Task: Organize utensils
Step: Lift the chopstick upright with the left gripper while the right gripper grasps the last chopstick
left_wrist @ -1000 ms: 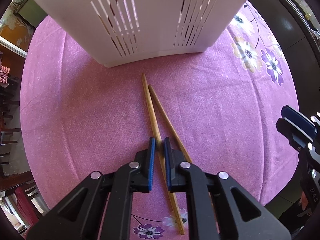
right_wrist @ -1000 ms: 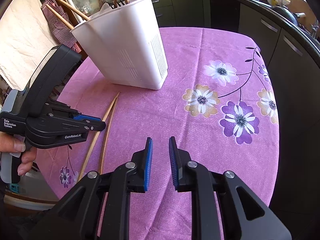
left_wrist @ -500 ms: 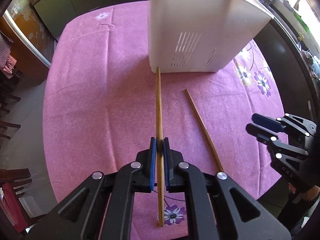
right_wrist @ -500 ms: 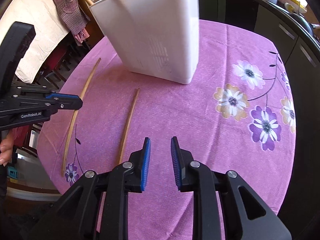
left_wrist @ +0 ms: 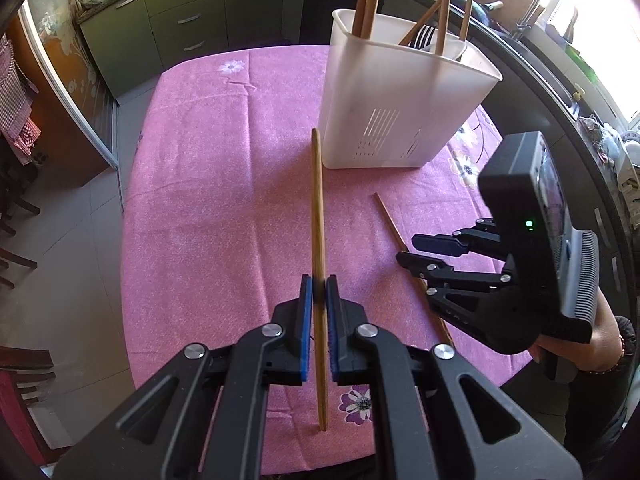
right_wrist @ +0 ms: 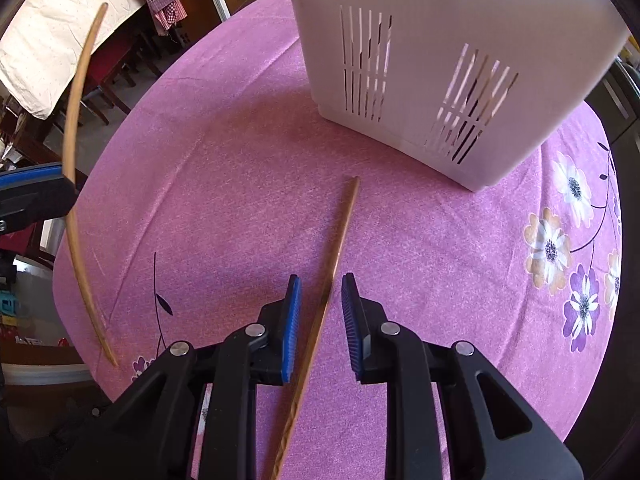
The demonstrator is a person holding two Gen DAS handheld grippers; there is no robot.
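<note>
The left gripper (left_wrist: 319,284) was pinching one chopstick (left_wrist: 317,208) between its blue pads, clear of the cloth, its far tip pointing toward the holder. The right gripper (right_wrist: 318,304) stood with its jaws spread, straddling a second chopstick (right_wrist: 332,272) that lay flat on the pink tablecloth (right_wrist: 240,184) — not gripped at this moment.

Progress was judged well advanced: the white utensil holder (left_wrist: 400,100) already carried several chopsticks upright, while two remained outside it — one lifted, one on the table. No other loose utensils were visible in either view.

The holder stood just beyond the lying chopstick's far tip. Its tall wall was judged the main obstruction; the held stick would need raising above the rim. The two grippers worked close together, so a clash was possible.
</note>
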